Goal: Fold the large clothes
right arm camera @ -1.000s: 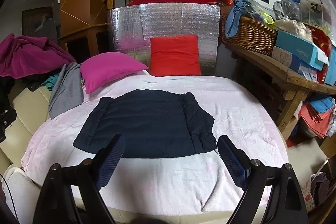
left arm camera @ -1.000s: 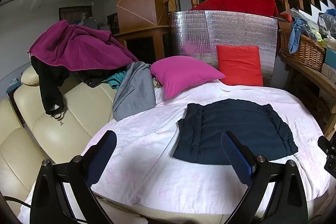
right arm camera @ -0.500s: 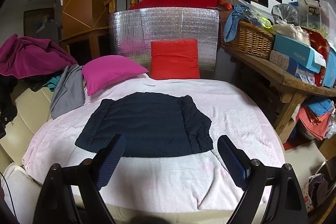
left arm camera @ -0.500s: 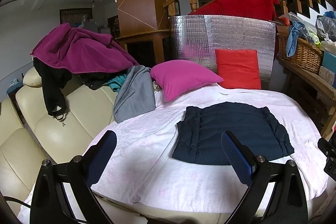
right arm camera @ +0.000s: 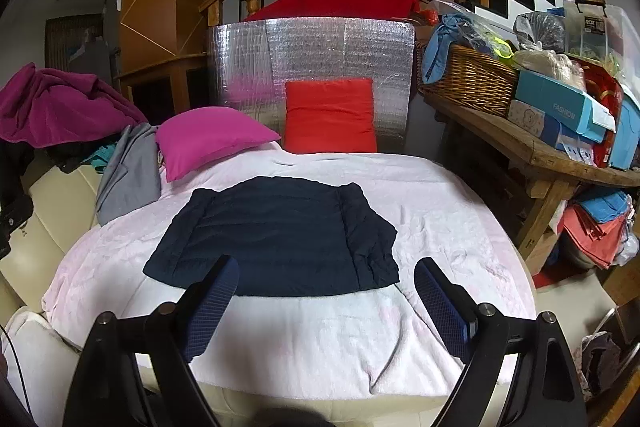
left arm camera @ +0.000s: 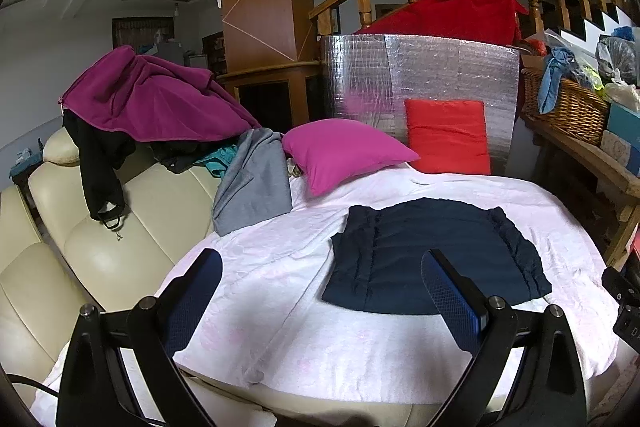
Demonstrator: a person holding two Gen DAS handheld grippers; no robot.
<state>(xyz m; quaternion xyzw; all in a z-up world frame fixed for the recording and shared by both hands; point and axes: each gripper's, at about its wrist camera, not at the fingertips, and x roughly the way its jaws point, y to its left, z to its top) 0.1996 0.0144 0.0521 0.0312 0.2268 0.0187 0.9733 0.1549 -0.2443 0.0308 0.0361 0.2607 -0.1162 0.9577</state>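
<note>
A dark navy quilted garment [left arm camera: 432, 255] lies flat on the pale pink blanket [left arm camera: 280, 267], its sleeves folded in along both sides; it also shows in the right wrist view [right arm camera: 276, 235]. My left gripper [left arm camera: 320, 263] is open and empty, held back from the garment's near left edge. My right gripper [right arm camera: 326, 267] is open and empty, held back above the garment's near hem. Neither gripper touches the cloth.
A magenta pillow [left arm camera: 344, 151] and a red cushion [left arm camera: 446, 135] sit at the far edge before a silver foil panel [right arm camera: 312, 55]. A grey garment [left arm camera: 252, 183] and a purple fleece [left arm camera: 152, 99] drape the cream sofa [left arm camera: 100, 247]. A wooden bench [right arm camera: 540, 151] with a wicker basket [right arm camera: 464, 79] stands right.
Both grippers have pulled back and up a little, so the garment looks smaller and farther away. The garment has not moved. Both grippers stay open.
</note>
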